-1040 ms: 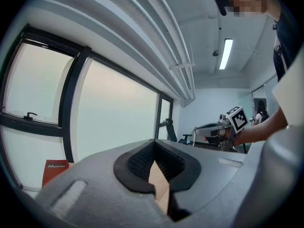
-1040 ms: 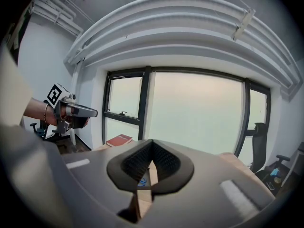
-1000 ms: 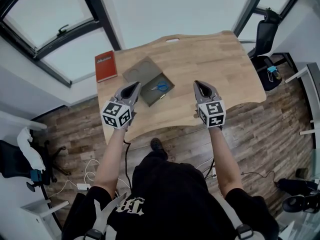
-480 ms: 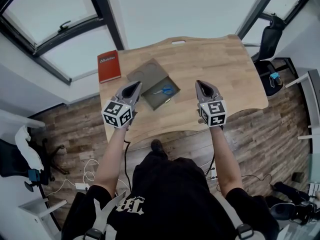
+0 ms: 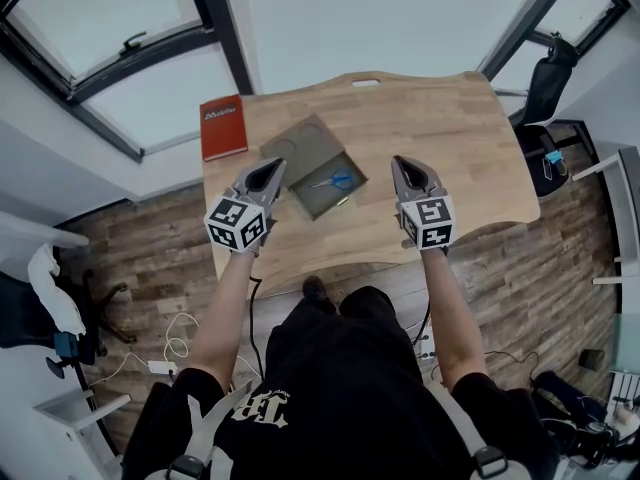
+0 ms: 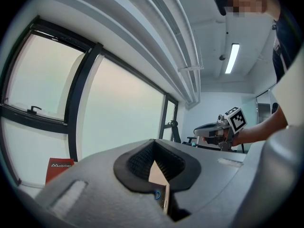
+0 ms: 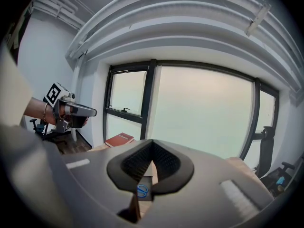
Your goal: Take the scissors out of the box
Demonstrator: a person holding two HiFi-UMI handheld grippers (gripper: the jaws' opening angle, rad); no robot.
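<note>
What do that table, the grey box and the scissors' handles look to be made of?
Table: light wood, matte, with visible grain and plank lines. Box: probably cardboard or covered board, going by its dull grey-olive colour and thin flat walls, but I can't be sure. Scissors: the bright blue handles look like plastic; the blades are too small to judge.

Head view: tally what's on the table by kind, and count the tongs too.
Red book: 1
Box, open: 1
Scissors, in the box: 1
Tongs: 2 (left tongs, right tongs, both shut and empty)
Total: 5
</note>
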